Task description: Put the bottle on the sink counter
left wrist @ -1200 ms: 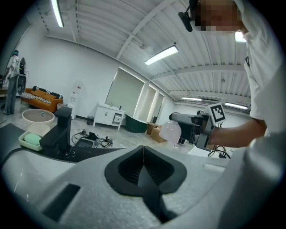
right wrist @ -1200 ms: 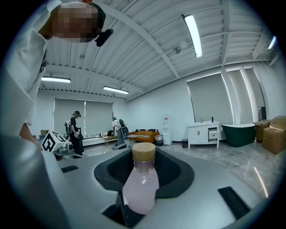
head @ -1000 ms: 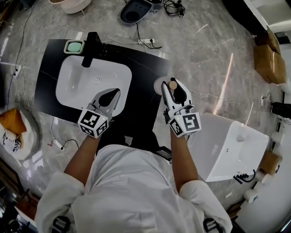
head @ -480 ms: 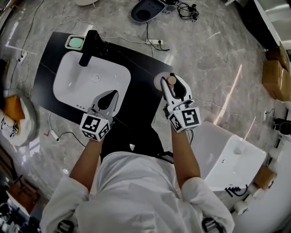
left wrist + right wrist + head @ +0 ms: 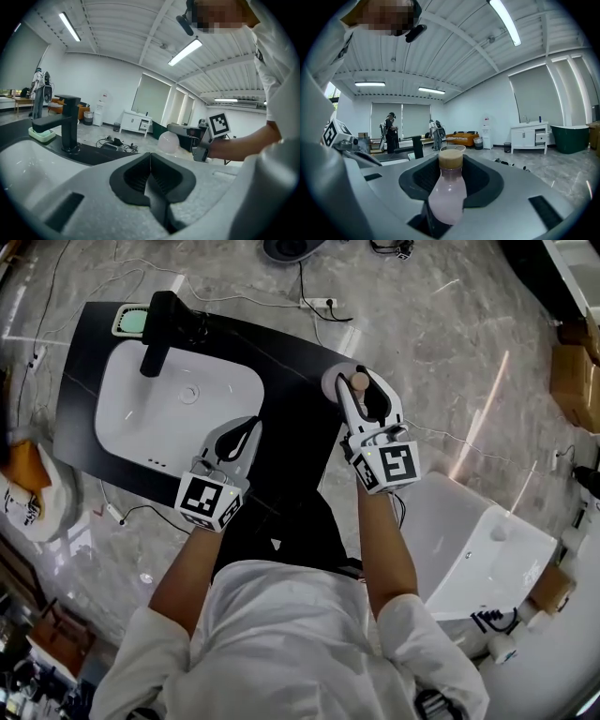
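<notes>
The right gripper (image 5: 361, 395) clamps the pale pink, cork-capped bottle (image 5: 449, 187) upright over the black sink counter's (image 5: 291, 362) right end, seemingly ready to set it down; the left gripper (image 5: 246, 430), closed and empty, hovers clear.

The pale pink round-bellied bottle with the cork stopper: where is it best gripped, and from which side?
Probably the slim neck of the pale pink round-bellied bottle, just under its cork stopper, coming in level from the side: the belly is wide and rounded, so it could slip, and the bottle is upright. The right tongs hold it from the side.
</notes>
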### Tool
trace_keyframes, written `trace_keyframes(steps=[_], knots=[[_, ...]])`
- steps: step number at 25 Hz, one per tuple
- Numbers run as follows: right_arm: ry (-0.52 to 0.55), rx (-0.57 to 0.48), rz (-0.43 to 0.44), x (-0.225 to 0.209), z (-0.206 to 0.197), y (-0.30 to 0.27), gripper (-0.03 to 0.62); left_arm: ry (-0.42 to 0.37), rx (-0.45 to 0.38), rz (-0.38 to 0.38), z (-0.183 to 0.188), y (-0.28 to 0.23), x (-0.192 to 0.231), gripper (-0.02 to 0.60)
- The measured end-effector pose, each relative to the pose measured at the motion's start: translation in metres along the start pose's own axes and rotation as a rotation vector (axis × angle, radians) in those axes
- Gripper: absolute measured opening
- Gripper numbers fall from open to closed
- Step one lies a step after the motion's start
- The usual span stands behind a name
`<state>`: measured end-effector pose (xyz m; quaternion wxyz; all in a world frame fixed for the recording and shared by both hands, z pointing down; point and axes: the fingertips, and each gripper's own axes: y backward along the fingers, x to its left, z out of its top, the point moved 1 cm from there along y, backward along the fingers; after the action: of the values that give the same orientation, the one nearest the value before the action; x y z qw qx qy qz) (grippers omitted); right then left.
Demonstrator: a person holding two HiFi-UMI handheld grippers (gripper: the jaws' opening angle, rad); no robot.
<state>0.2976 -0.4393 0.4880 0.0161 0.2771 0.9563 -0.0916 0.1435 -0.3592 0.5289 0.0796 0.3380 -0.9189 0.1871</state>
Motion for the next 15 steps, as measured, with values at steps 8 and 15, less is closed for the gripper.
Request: trace_keyframes(steps=[8, 15], knots=[[-0.025, 0.033, -0.05, -0.02, -0.038, -0.01, 0.146, -0.024, -0.026, 0.047, -0.004, -0.024, 0.016, 0.017], [-0.034, 0.028, -0.087, -0.031, -0.048, -0.019, 0.146, -0.029, -0.055, 0.089, 0.001, -0.038, 0.034, 0.017]])
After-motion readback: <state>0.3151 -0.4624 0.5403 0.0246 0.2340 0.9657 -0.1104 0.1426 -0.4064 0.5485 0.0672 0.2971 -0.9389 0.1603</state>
